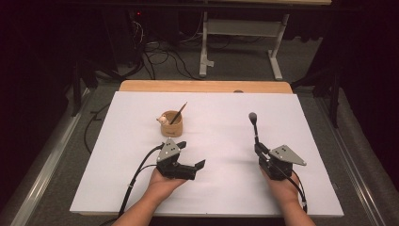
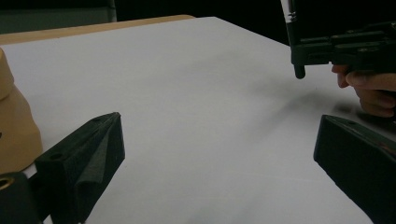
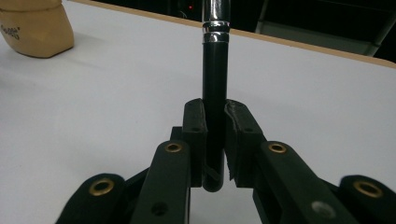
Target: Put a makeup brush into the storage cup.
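Though clamped, right tool [image 3: 215,140] around brush [image 3: 215,70]

Lab: dark room, floor cables [image 1: 160,59], white-topped table [image 1: 211,117].

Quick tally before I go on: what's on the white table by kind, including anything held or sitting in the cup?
Makeup brush, black handle, held in the right gripper: 1
Tan cup: 1
Thin brown stick in the cup: 1
Small pale figure at the cup's rim: 1
Total: 4
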